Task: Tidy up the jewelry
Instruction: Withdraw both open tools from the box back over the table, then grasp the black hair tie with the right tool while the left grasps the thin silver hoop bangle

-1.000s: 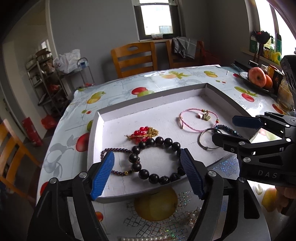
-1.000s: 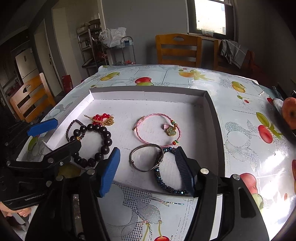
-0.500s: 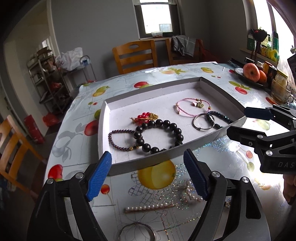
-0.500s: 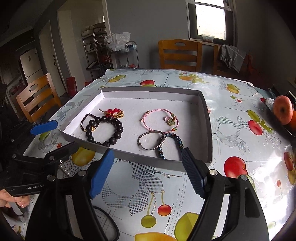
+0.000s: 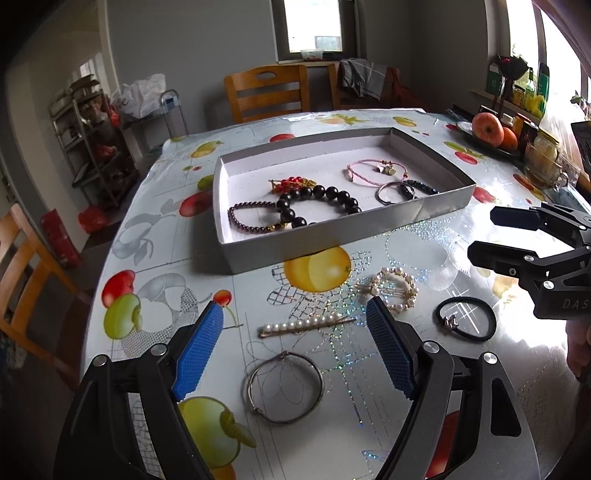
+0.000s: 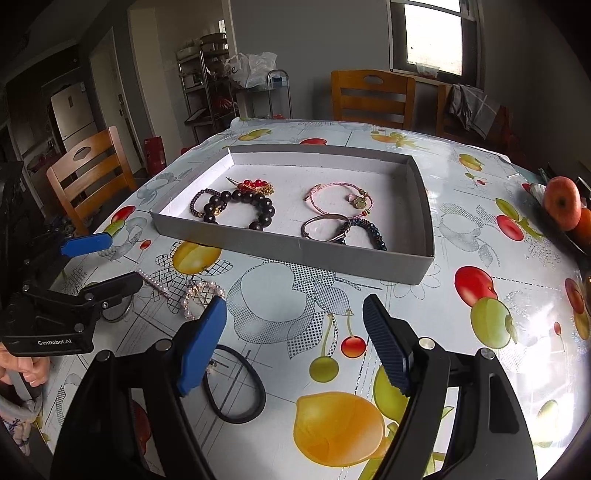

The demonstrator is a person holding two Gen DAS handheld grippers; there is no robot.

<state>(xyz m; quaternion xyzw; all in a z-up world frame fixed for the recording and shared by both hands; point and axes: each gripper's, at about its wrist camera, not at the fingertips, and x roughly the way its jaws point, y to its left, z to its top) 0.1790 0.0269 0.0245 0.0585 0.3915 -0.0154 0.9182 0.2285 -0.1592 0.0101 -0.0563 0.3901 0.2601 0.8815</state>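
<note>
Left tongs (image 5: 295,347): jaws wide apart, holding nothing, raised above the counter (image 5: 369,406), near edge.
Right tongs (image 6: 293,345): jaws wide apart, holding nothing, raised, level with the left tongs, to their right.

A home dining room: a fruit-print tablecloth (image 6: 480,280) covers the table, wooden chairs (image 6: 373,96) stand at twelve o'clock under a window (image 6: 433,35), a fridge (image 6: 72,110) at ten o'clock.

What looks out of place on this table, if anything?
Four pieces lie loose on the tablecloth outside the tray: a pearl hair clip, a pearl ring clip, a wire bangle and a black hair tie. The other bracelets sit inside. Nothing looks damaged.
</note>
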